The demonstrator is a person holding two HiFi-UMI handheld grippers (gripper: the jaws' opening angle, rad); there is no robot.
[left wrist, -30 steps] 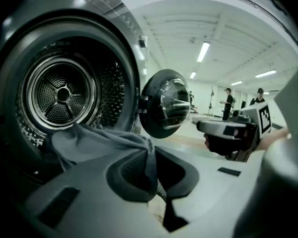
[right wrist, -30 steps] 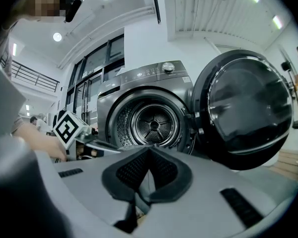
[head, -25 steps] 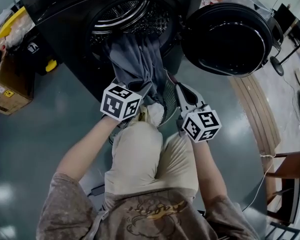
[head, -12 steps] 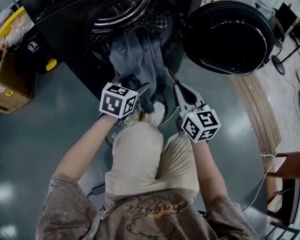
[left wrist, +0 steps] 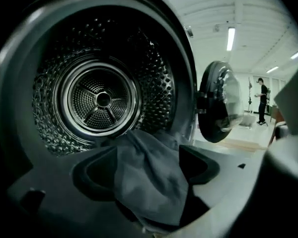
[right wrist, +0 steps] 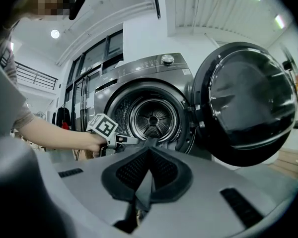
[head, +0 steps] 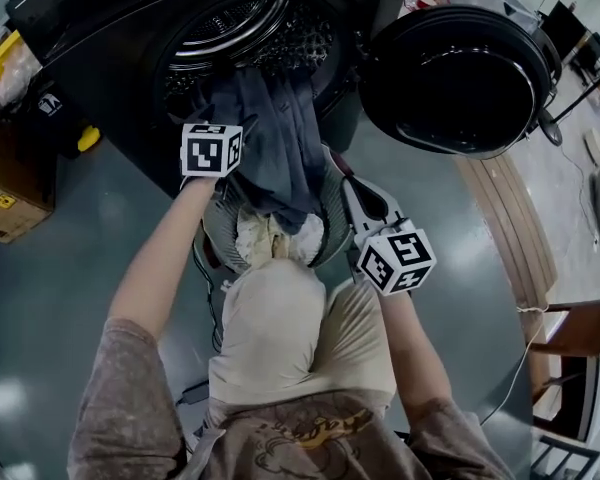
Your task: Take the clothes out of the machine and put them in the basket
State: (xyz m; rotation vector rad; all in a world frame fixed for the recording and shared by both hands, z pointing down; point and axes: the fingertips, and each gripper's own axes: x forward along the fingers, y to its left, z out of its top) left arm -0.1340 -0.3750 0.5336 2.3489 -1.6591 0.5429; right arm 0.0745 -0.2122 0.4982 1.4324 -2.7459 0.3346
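A: Grey garment (head: pixel 276 153), where?
B: Half out. Thin, soft, matte fabric, creased in long folds. The upper end is draped over the lip of the machine's (head: pixel 100 43) round opening and the lower end hangs down into the basket (head: pixel 331 230).

A: Basket?
B: Round, with mesh walls. It stands on the glossy grey-green floor (head: pixel 60 268), tight against the machine's front and directly under the opening. A crumpled white cloth (head: pixel 270 240) lies inside, below the grey hem.

A: Left gripper (left wrist: pixel 146 166)?
B: Up at the opening, aimed into the drum (left wrist: pixel 102 100). Its 2 dark padded jaws stand wide apart and have just been opening. A fold of the grey fabric lies loose between them, and they are not closed on it.

A: Right gripper (right wrist: pixel 148 156)?
B: Lower down, just beside the basket's right rim. The jaws are drawn together, with the ribbed black pads pinching a thin strip of the same grey fabric.

A: Drum surface?
B: Bright perforated steel. The back plate is round, with spokes running out from a central hub.

A: Door (head: pixel 455 73)?
B: Swung open to the right. Round, glossy black, with a domed window.
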